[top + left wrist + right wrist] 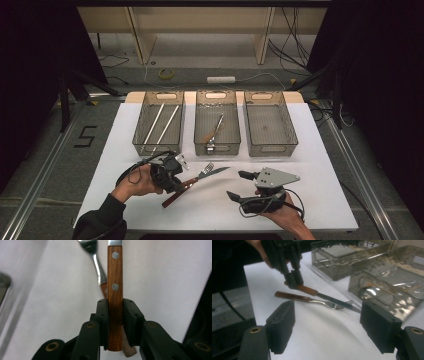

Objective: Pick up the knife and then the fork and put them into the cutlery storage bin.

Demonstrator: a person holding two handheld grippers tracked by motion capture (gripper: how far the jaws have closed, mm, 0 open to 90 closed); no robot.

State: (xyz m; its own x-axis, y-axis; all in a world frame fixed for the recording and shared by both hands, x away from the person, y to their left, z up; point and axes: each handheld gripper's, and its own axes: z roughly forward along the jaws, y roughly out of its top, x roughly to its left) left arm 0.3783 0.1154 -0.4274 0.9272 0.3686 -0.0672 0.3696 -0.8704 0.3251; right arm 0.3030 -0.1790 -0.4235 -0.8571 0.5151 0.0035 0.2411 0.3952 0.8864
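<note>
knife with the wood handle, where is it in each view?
High view: knife lower centre, handle in the left gripper, blade toward the middle.
Left gripper view: knife upright at centre, clamped between the jaws.
Right gripper view: knife upper centre, slanting.
Shared landmark: fork beside it.

Three baskets [216, 131] stand side by side behind the knife [212, 173] and fork [184, 186].

Brown-handled knife [115, 290], white table [310, 150]

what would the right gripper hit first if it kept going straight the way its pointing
Probably the fork lying on the table, with the knife held by the left gripper just beyond it; depth is hard to judge, and the right gripper stands open.
</note>
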